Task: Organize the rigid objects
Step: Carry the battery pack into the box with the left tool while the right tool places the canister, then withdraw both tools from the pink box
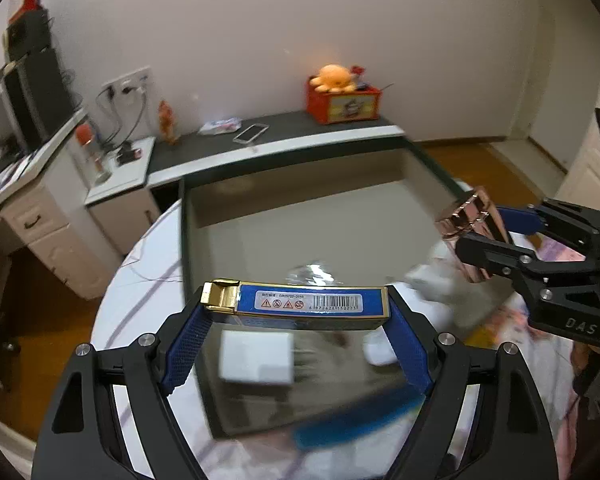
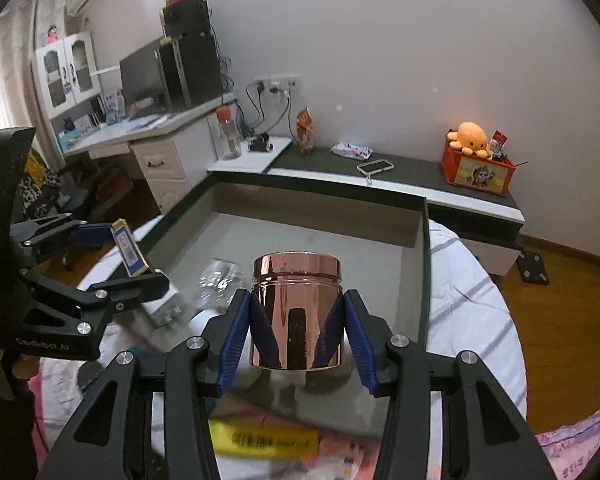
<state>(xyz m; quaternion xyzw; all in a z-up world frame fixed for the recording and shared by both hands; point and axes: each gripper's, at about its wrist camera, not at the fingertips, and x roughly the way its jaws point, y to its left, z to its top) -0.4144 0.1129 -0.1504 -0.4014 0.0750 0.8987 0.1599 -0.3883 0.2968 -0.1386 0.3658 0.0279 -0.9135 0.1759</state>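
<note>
While both grippers hung above a shallow gray tray [image 2: 424, 264] on a white-covered table [image 2: 472, 304], each held something. The left gripper [image 1: 296, 312] clamped a flat blue-and-gold box [image 1: 300, 302] by its ends, barcode edge up. The right gripper [image 2: 298, 328] squeezed a shiny copper-colored jar [image 2: 298, 308] upright between its blue pads [image 2: 236, 332], lid on. Inside the tray lay crumpled clear plastic [image 2: 216, 280]; other items beneath were too blurred to identify.
</note>
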